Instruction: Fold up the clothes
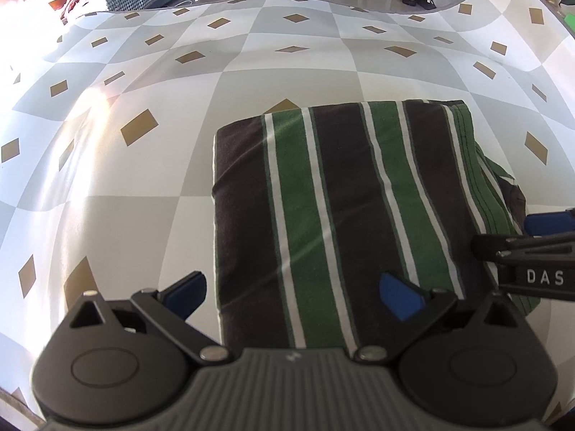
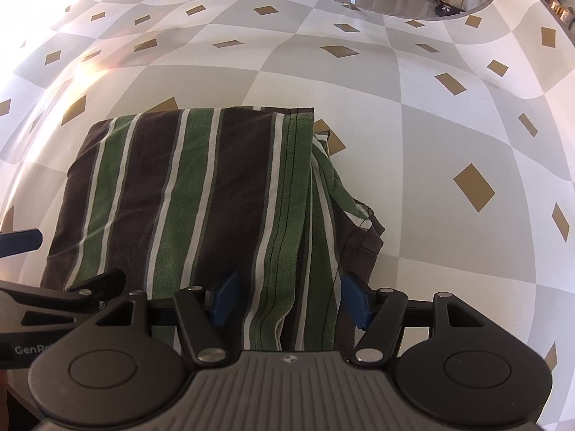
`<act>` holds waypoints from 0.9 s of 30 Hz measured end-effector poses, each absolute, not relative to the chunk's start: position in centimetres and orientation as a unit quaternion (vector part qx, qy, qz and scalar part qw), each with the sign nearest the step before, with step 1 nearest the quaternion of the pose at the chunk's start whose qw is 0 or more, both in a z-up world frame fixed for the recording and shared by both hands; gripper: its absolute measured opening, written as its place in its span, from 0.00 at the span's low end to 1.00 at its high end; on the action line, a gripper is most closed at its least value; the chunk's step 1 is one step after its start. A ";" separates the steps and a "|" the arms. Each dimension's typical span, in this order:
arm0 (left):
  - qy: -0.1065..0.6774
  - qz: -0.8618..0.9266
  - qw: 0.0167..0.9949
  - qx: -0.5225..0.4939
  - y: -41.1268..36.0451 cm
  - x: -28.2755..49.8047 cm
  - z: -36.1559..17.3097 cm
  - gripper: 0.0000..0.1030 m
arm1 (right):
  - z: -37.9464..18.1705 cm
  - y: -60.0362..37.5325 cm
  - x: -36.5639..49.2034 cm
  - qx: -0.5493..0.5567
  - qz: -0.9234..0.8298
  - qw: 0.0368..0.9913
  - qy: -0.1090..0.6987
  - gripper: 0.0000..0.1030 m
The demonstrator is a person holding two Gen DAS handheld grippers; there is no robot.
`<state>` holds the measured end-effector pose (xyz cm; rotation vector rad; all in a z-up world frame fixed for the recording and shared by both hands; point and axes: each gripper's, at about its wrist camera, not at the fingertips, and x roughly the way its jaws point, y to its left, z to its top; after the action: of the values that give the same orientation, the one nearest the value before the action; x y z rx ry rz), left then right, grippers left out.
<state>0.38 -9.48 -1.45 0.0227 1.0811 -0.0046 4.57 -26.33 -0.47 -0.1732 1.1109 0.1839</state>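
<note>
Black left gripper (image 1: 293,296), blue pads (image 1: 400,301), silver rivets

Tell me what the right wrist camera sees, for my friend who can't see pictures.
A folded striped garment in green, brown and white lies on a checkered tablecloth, with loose layers sticking out on its right side. The right gripper is open, its blue fingers on either side of the near edge. The left gripper shows at the left.

Folded striped garment (image 2: 187,194) between fingers (image 2: 225,298)
</note>
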 end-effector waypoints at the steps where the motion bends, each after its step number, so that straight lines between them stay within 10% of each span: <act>1: 0.514 -0.004 0.858 0.011 -9.5 0.4 -1.4 1.00 | -0.5 -26.4 4.7 -0.076 0.084 0.843 0.526 0.60; 27: 0.539 -0.071 0.840 0.003 -5.3 6.0 -0.6 1.00 | 0.9 -27.0 5.5 -0.084 0.016 0.872 0.483 0.60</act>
<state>5.97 -5.30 -0.56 0.0072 1.1389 -0.1500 5.46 -26.96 0.90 -0.1764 1.0090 0.0338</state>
